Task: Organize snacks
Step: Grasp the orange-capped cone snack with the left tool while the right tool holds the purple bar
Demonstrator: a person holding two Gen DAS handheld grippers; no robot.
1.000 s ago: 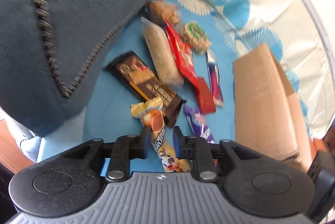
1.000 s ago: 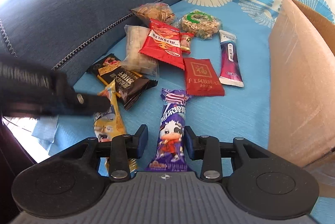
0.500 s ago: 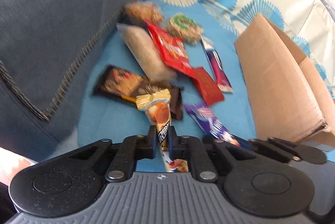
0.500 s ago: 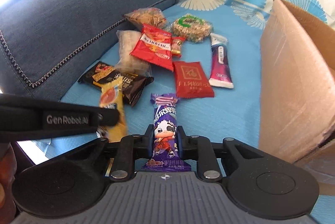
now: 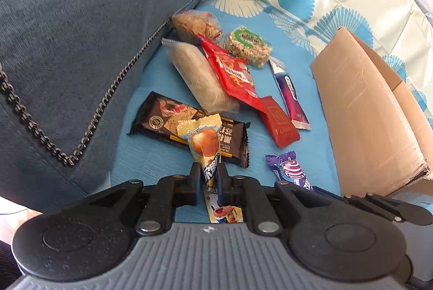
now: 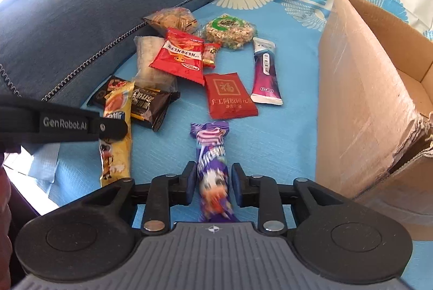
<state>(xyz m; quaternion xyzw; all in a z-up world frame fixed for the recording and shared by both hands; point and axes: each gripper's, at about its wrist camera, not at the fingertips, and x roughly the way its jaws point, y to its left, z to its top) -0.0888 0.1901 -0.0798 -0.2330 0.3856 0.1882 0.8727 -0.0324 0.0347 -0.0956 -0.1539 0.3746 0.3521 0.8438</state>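
So the left gripper (image 5: 207, 177) is clamped tight on the yellow snack bar (image 5: 203, 145), low in the frame's middle. The right gripper (image 6: 212, 183) sits partly open around the purple snack bar (image 6: 212, 154), pads not clearly touching it. The other snacks lie mid-frame on the blue cover (image 6: 284, 127), cardboard box (image 6: 360, 89) at right.

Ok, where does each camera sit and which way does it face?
Left wrist: on the left gripper, facing snacks on the blue cloth; its fingers clamp the yellow snack bar.
Right wrist: on the right gripper, facing the same spread; its fingers flank the purple snack bar, left gripper at left.
Shared: both bars, cardboard box.
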